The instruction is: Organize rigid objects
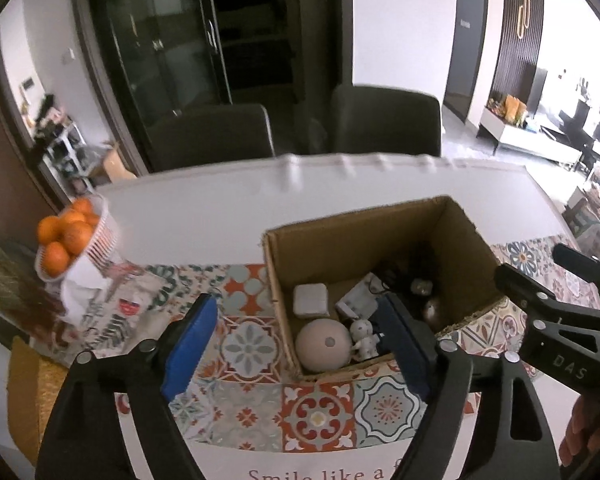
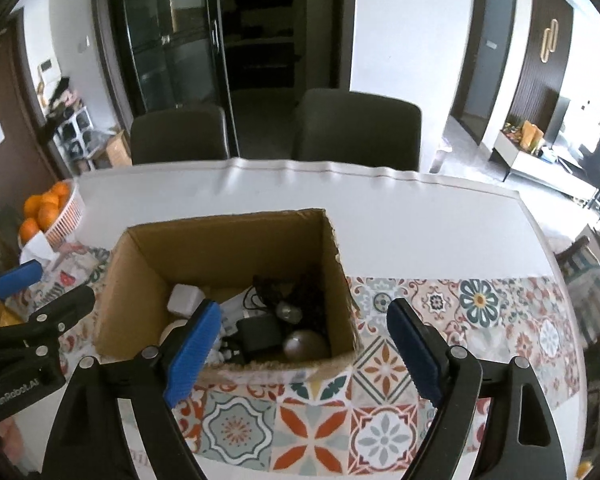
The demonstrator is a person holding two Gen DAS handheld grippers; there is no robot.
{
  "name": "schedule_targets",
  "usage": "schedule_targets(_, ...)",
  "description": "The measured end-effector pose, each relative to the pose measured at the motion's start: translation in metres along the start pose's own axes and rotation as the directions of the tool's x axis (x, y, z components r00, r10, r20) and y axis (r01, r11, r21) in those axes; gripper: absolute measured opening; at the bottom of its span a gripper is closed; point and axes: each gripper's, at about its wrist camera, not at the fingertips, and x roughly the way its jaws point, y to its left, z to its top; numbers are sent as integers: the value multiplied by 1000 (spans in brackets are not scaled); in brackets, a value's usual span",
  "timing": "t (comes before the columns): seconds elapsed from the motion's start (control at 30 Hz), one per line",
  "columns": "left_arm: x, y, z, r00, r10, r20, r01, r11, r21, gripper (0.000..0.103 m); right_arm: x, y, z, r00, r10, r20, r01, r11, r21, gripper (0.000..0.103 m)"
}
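Observation:
An open cardboard box (image 1: 364, 232) (image 2: 228, 240) stands on the patterned table runner. Inside lie a pale round speaker (image 1: 323, 345), a white square block (image 1: 310, 300) (image 2: 185, 299), a small white figurine (image 1: 363, 338), a black adapter (image 2: 258, 334) with cables, and a brownish ball (image 2: 305, 344). My left gripper (image 1: 296, 344) hovers open at the box's near left corner, nothing between its blue pads. My right gripper (image 2: 302, 344) hovers open over the box's near right corner, also empty. Each gripper appears at the edge of the other's view.
A white basket of oranges (image 1: 70, 236) (image 2: 46, 210) sits at the table's left edge beside a white cloth (image 1: 86, 280). Two dark chairs (image 1: 386, 120) (image 2: 356, 128) stand behind the white table (image 1: 220, 200). The tiled runner (image 2: 460, 320) spreads to the right of the box.

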Motion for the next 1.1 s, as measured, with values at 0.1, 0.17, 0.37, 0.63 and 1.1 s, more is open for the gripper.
schedule_targets(0.1,-23,3,-6,997,39,64,-38,999,-5,96,-23,-1,-6,999,-31,45,31,999,11,87)
schedule_targets(0.17,-38,4,-11,994,52,100,-52,999,-3,99,-39,-1,-11,996,-46,75,45,999,15,89)
schedule_targets(0.37,-81,6,-26,978,81,194,-82,997,-1,103,-89,4,-25,983,-89,164,86,996,22,94)
schedule_targets(0.63,-117,5,-51,970,52,236,-55,998,4,103,-138,8,-50,965,-115,236,110,993,35,97)
schedule_targets(1.1,-170,12,-87,947,73,312,-75,997,-4,103,-184,17,-88,955,-83,284,69,996,59,98)
